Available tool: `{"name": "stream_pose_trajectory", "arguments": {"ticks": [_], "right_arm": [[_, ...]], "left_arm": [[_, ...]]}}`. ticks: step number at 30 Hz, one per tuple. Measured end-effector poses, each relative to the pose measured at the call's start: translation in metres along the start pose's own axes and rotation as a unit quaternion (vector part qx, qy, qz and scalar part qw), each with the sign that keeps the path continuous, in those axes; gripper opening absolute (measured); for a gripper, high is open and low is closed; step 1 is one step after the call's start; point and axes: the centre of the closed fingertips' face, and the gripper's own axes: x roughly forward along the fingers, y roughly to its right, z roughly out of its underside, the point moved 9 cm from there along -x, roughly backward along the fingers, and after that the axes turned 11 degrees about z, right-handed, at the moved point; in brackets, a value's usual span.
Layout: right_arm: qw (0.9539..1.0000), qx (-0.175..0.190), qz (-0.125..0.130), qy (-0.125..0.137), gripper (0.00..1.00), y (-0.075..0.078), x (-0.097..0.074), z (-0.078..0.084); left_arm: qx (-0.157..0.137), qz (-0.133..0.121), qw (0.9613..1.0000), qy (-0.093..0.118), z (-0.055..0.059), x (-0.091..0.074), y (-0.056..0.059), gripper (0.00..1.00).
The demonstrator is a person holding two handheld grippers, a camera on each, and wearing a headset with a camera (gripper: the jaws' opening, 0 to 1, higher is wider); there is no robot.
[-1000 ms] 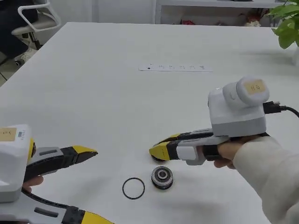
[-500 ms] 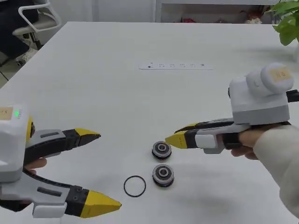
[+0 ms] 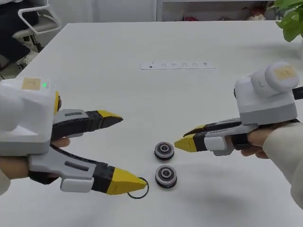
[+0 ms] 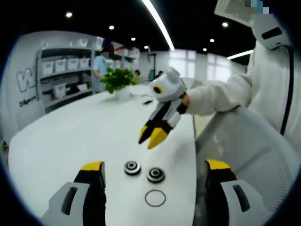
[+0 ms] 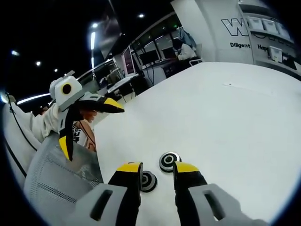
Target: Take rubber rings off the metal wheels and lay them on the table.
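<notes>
1. One rubber ring point(image 4: 146, 198) lies flat on the counter point(image 3: 142, 94), just beside the near wheel point(image 3: 166, 175). The far wheel point(image 3: 164, 150) sits close behind it.
2. My left gripper point(image 3: 128, 150) has its jaws wide apart, the lower tip over the ring. My right gripper point(image 3: 187, 136) has a slim gap between its jaws, which hold nothing, beside the far wheel.
3. I think it best to pin one wheel flat, hook the rubber edge with a single tip, and roll it off sideways.
4. A wall sign point(image 5: 242, 45) reads "Diligent". The gripper labels are too small to read.
</notes>
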Motion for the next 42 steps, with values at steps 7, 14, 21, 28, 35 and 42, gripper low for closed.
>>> {"name": "stream_pose_trajectory", "arguments": {"ticks": [7, 14, 21, 28, 35, 42], "right_arm": [[1.0000, -0.002, 0.000, -0.006, 0.22, 0.004, 0.000, 0.005], [0.9999, -0.001, -0.008, -0.008, 0.22, 0.007, 0.001, 0.010], [0.9990, -0.027, -0.029, -0.019, 0.23, 0.004, 0.006, 0.019], [0.9957, -0.067, -0.050, -0.041, 0.25, 0.000, 0.012, 0.030], [0.9902, -0.103, -0.069, -0.064, 0.25, -0.003, 0.018, 0.038], [0.9843, -0.134, -0.076, -0.085, 0.24, -0.008, 0.025, 0.046]], "left_arm": [[0.019, 0.007, 0.9997, -0.011, -0.008, 0.021, -0.010, 0.87], [0.030, 0.027, 0.9990, -0.020, -0.005, 0.043, -0.020, 0.84], [0.026, 0.031, 0.9990, -0.018, 0.007, 0.055, -0.022, 0.74], [0.033, 0.034, 0.9981, -0.039, 0.027, 0.059, -0.017, 0.62], [0.029, 0.031, 0.9982, -0.043, 0.038, 0.061, -0.015, 0.52], [0.017, 0.041, 0.9979, -0.047, 0.046, 0.067, -0.016, 0.45]]}}
